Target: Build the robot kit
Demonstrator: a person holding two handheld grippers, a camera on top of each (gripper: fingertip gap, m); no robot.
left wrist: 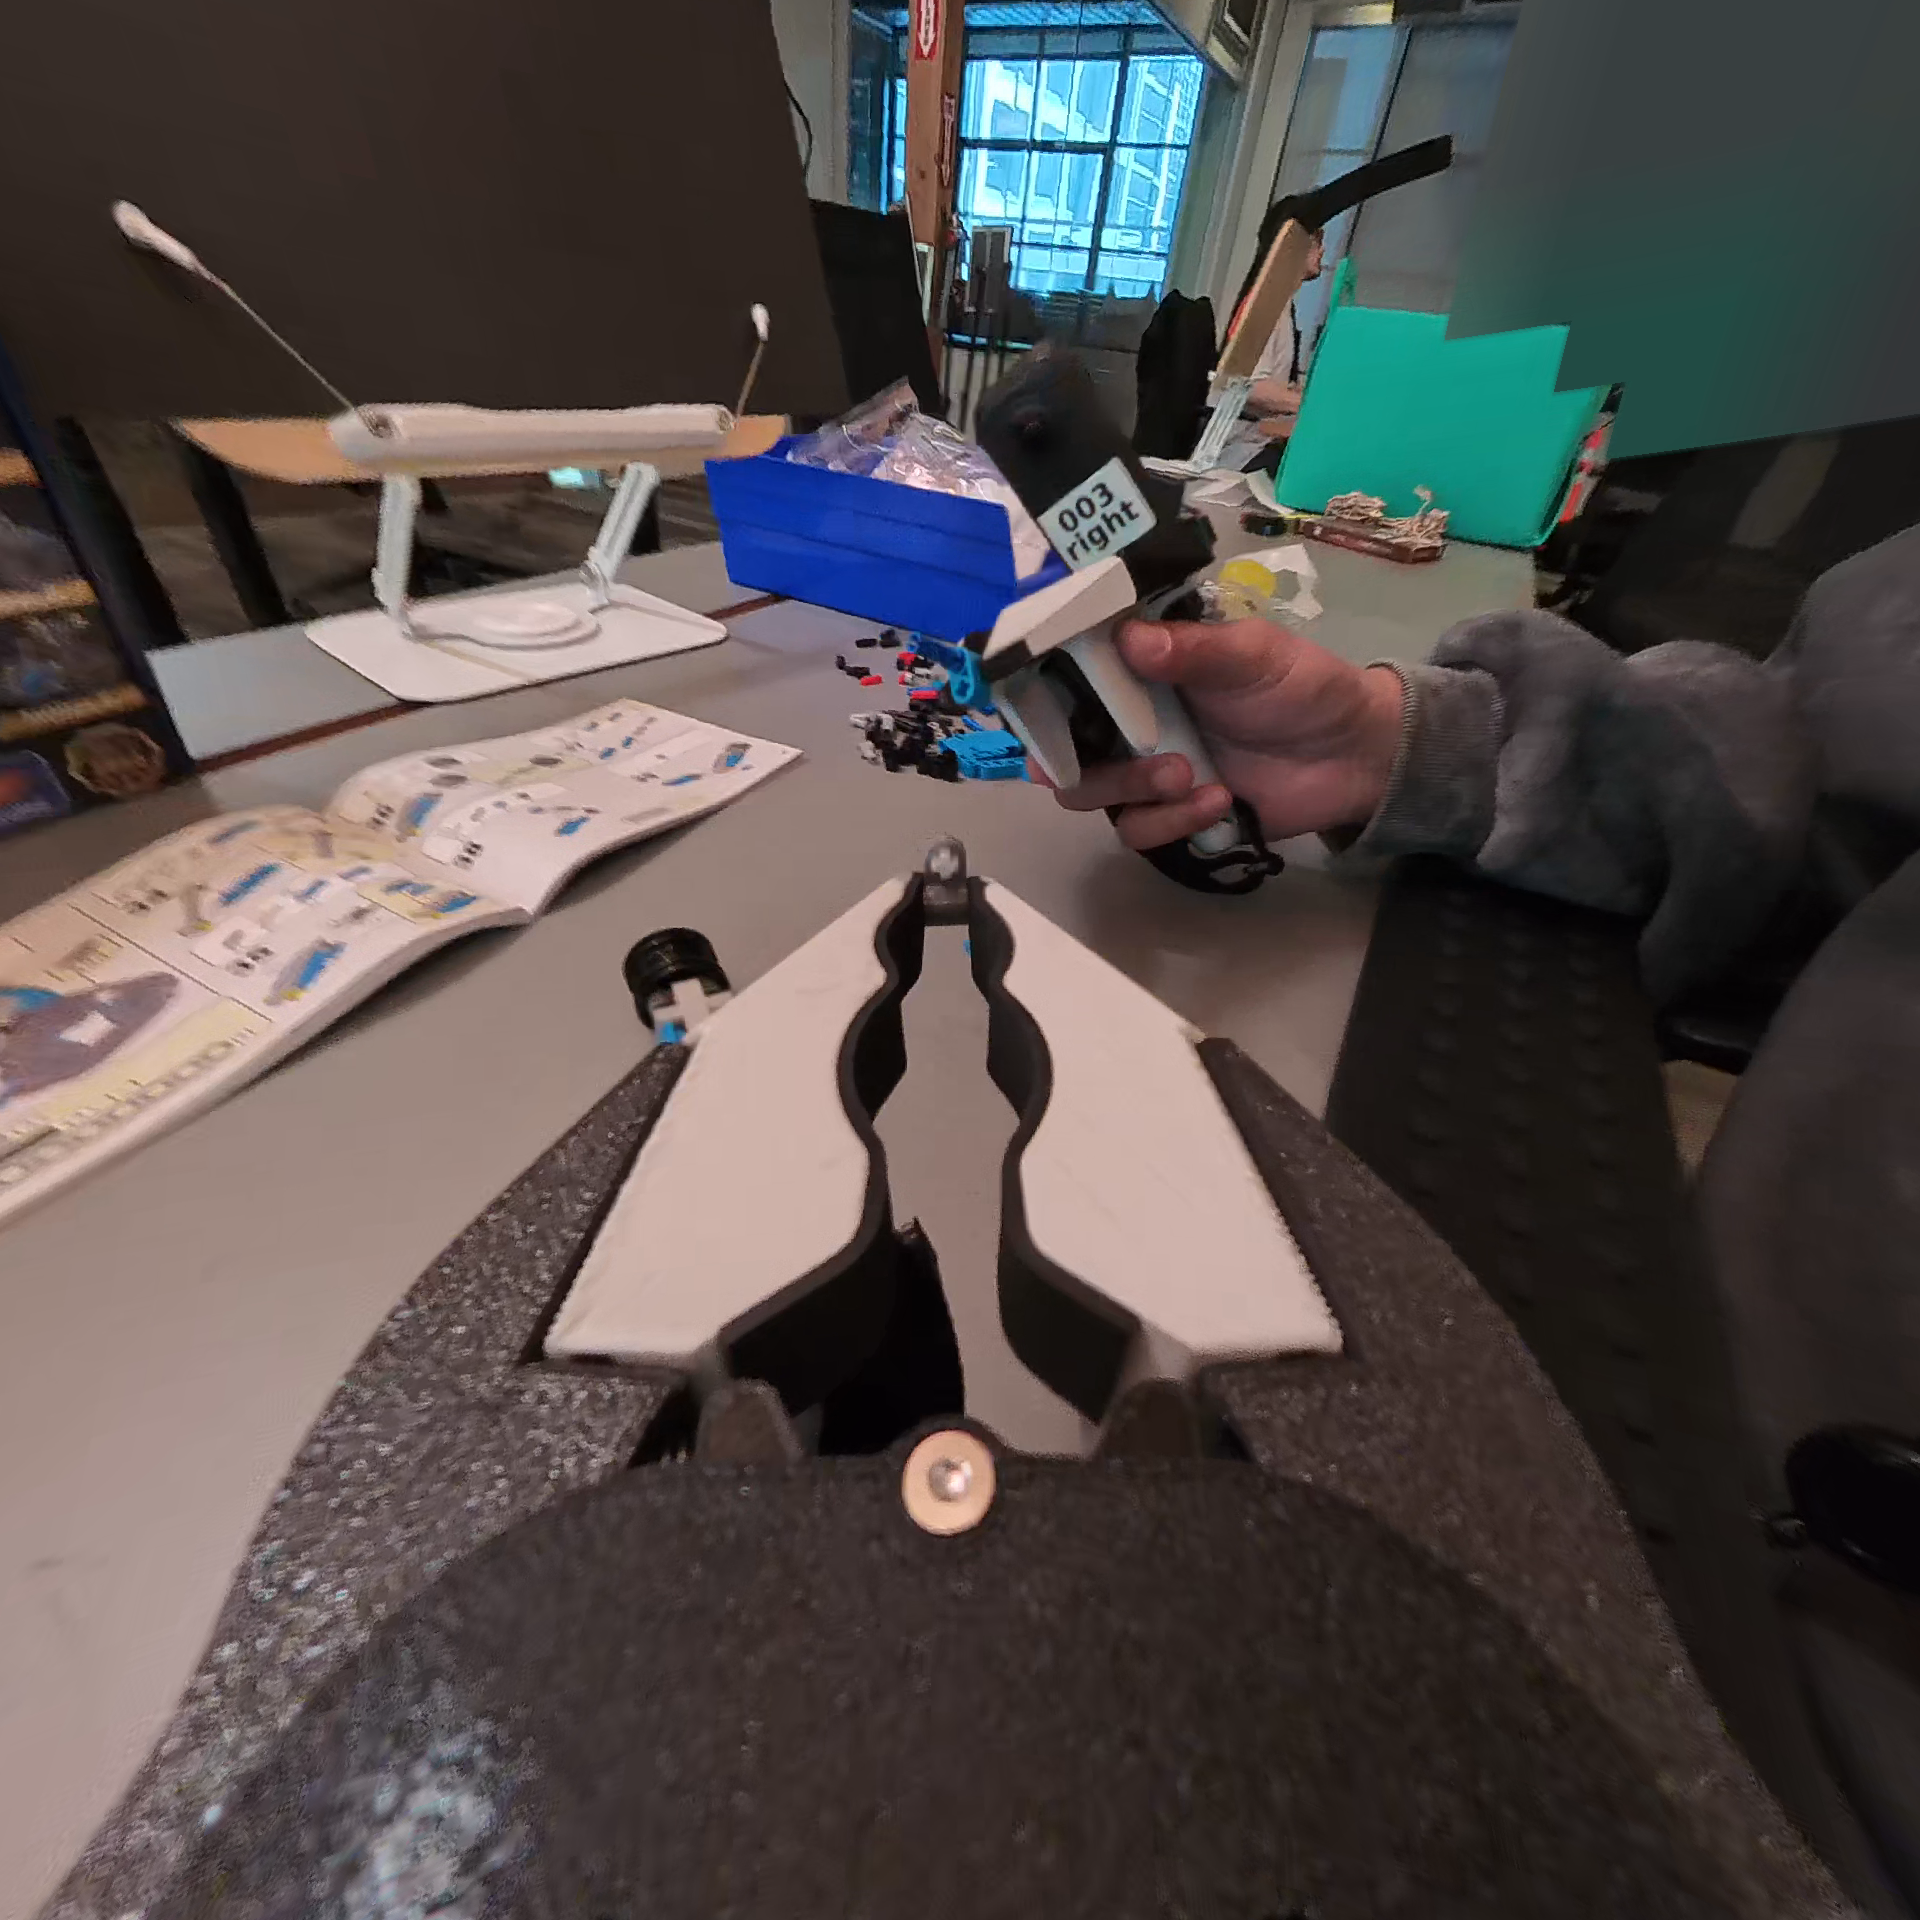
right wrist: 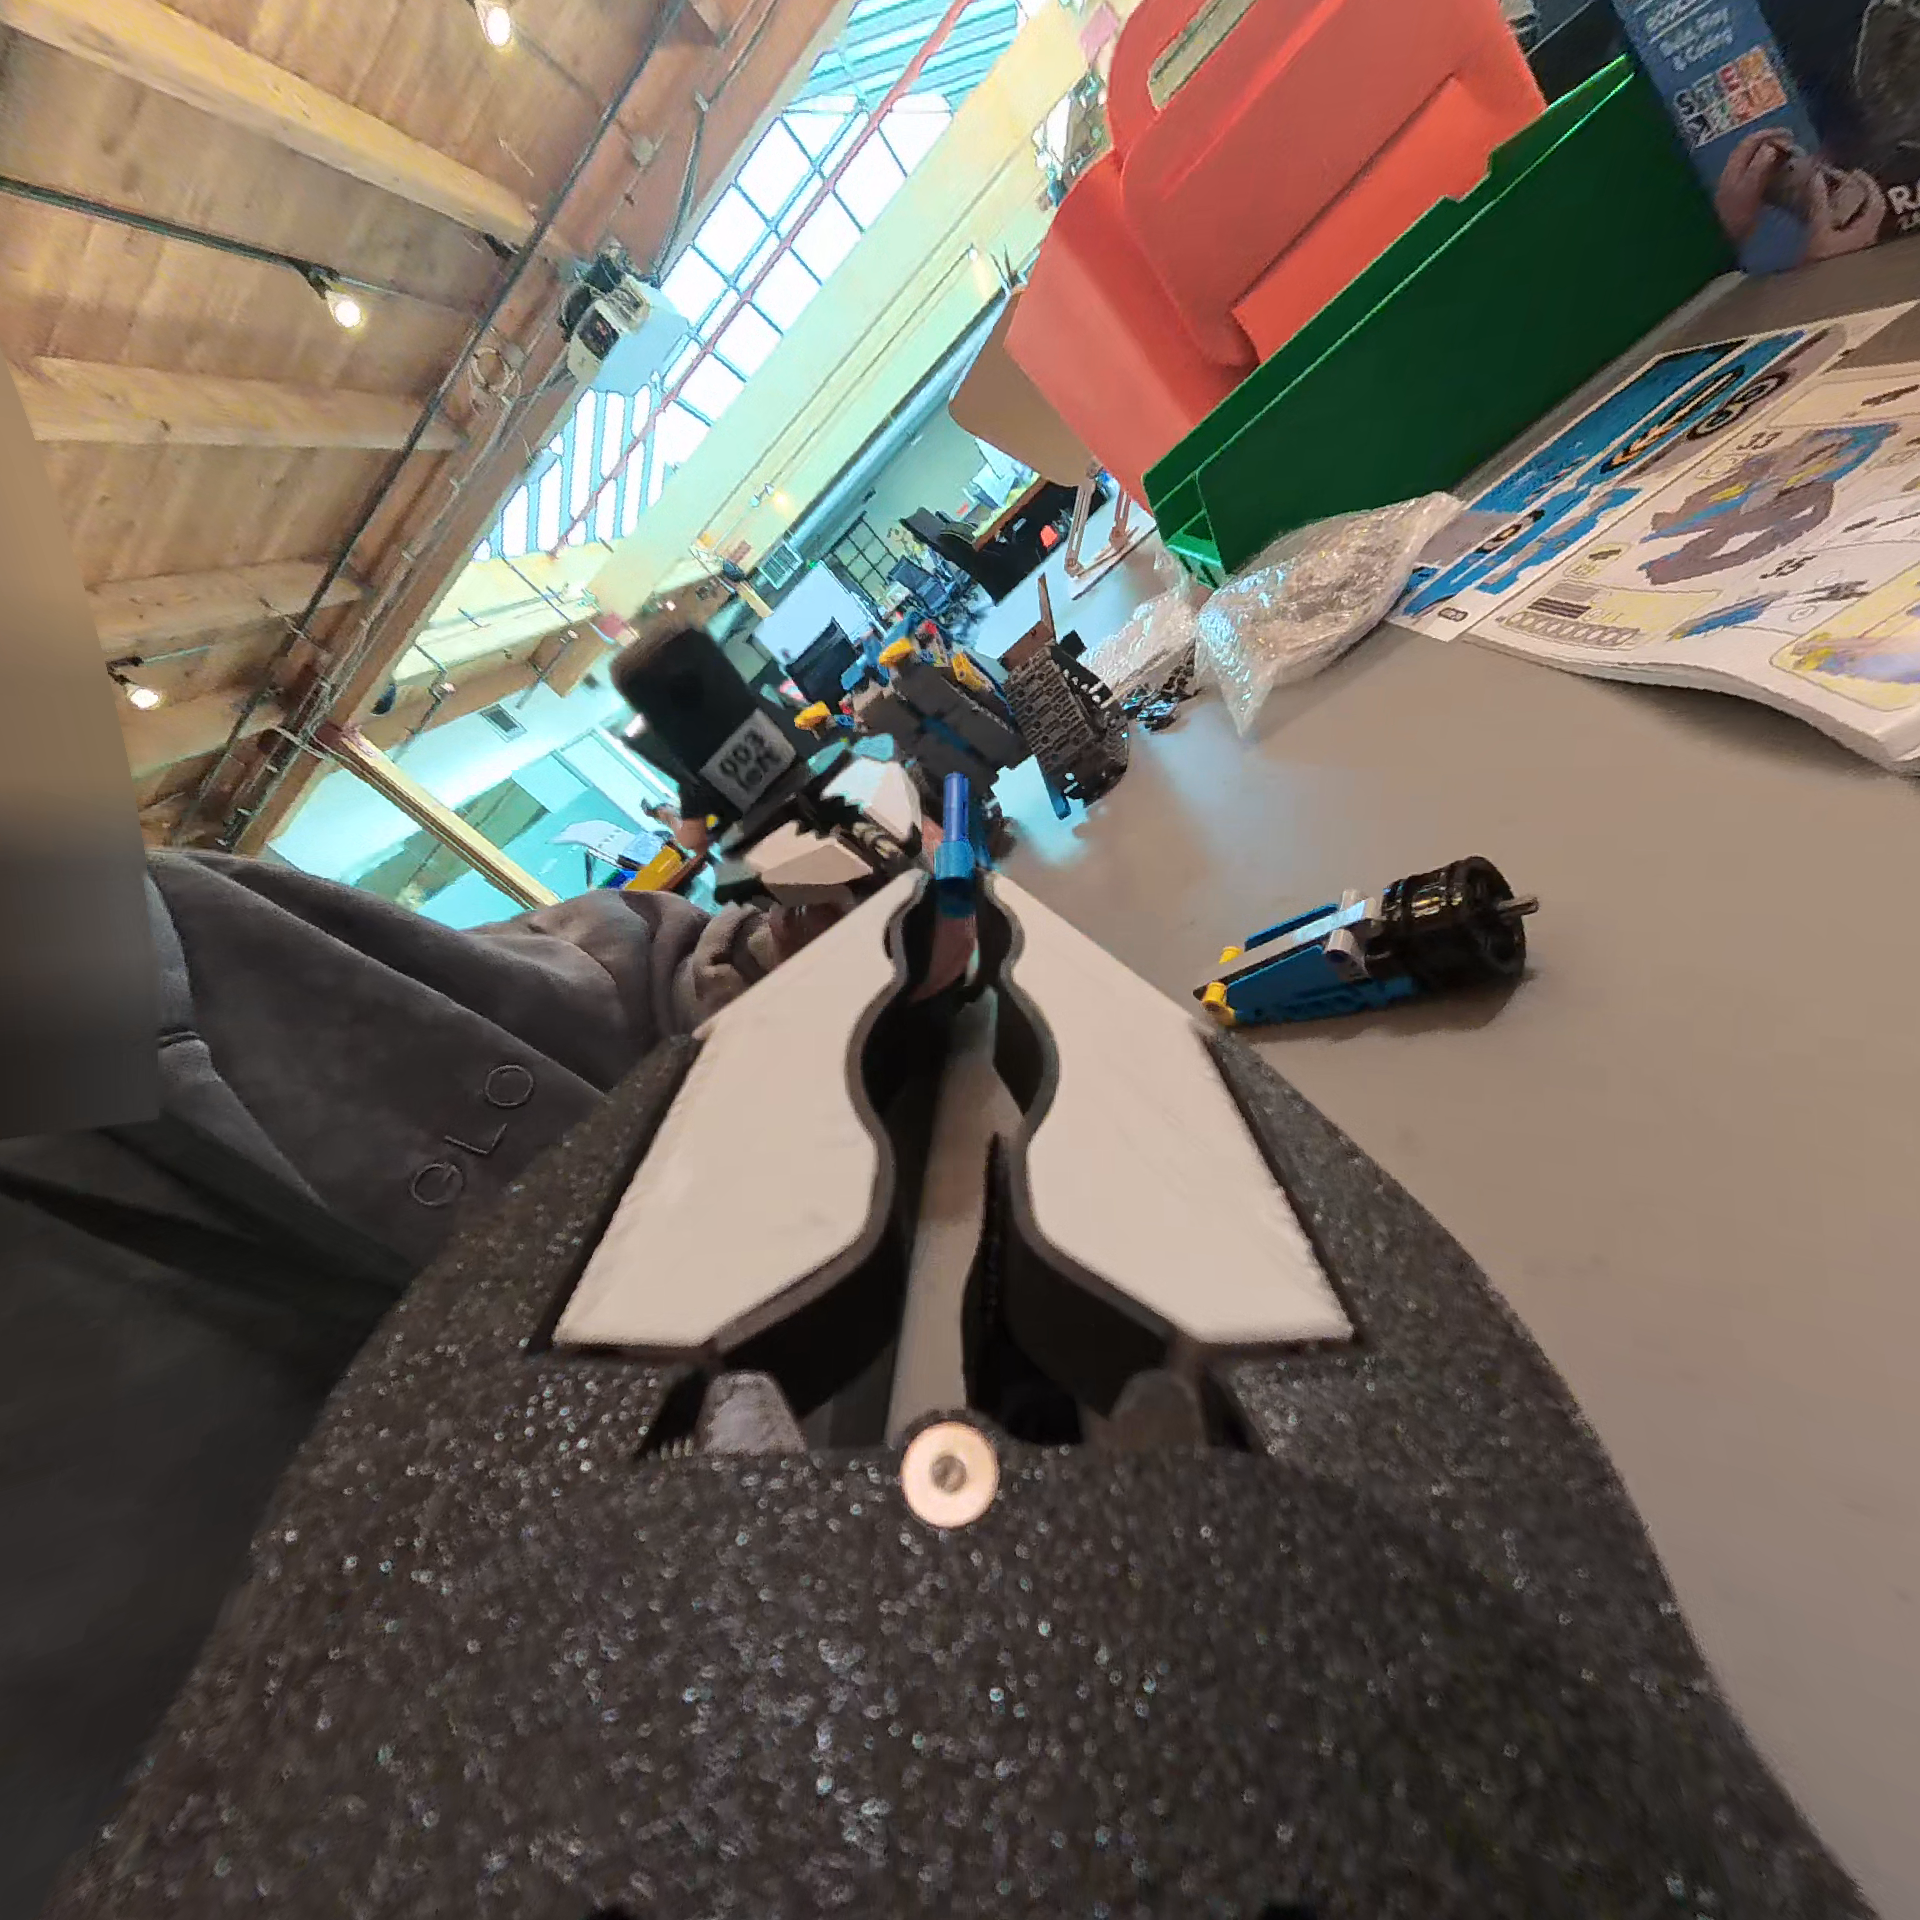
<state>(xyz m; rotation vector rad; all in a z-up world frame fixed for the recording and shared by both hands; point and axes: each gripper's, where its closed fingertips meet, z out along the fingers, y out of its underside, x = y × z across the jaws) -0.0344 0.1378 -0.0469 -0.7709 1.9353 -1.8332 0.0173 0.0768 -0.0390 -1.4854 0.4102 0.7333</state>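
Two grippers pinched nearly closed over the grey table (left wrist: 312,1299): left gripper (left wrist: 943,883) clamps a small grey piece (left wrist: 943,868), right gripper (right wrist: 954,894) a blue pin (right wrist: 954,831) (wheel assembly (right wrist: 1382,951) lies near).

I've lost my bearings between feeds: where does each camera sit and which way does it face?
Left wrist view: on the left gripper, shut on a grey piece; faces across the table toward the blue bin; the hand and grey sleeve holding the right gripper show.
Right wrist view: on the right gripper, shut on a blue piece, rolled sideways, low over the table, facing the left gripper; the other sleeve shows.
Shared: the table, booklet, wheel assembly, and each other's gripper.
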